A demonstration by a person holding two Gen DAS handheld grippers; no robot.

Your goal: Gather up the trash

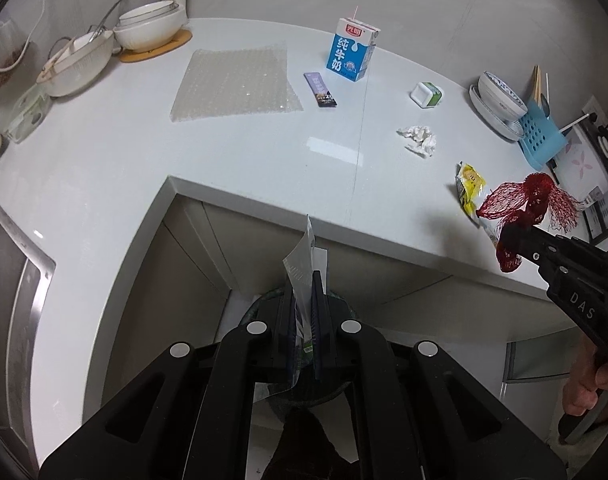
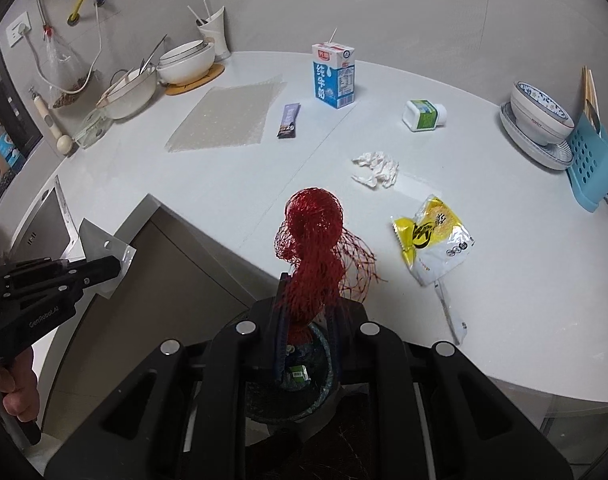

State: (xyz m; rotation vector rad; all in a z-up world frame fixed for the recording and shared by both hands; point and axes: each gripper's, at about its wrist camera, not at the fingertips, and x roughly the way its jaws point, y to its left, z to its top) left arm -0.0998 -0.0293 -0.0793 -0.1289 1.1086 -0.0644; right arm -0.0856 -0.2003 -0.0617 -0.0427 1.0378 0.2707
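So both hands are loaded and sitting over the bin — the left gripper (image 1: pixel 304 280) is clamped on a clear plastic wrapper (image 1: pixel 304 256), and the right gripper (image 2: pixel 308 312) is clamped on a red mesh net bag (image 2: pixel 314 236) that hangs bunched between its fingers. Below the jaws in both wrist views there's a dark round trash bin (image 2: pixel 324 384) just off the counter edge, with a small green scrap (image 2: pixel 298 374) already inside, so I'd say at least one piece is binned and two more are a release away. Plenty left on the white counter (image 1: pixel 244 148): a sheet of bubble wrap (image 1: pixel 234 84), a purple snack stick wrapper (image 1: pixel 321 89), a blue milk carton (image 1: pixel 351 50) with a straw in it, a small white-and-green tub (image 1: pixel 426 94) lying on its side, a crumpled tissue (image 1: pixel 420 141) and a yellow snack bag (image 2: pixel 434 244) near the front edge. Bowls and the blue rack at the sides look like kitchenware, not trash. Rough call — well under halfway.
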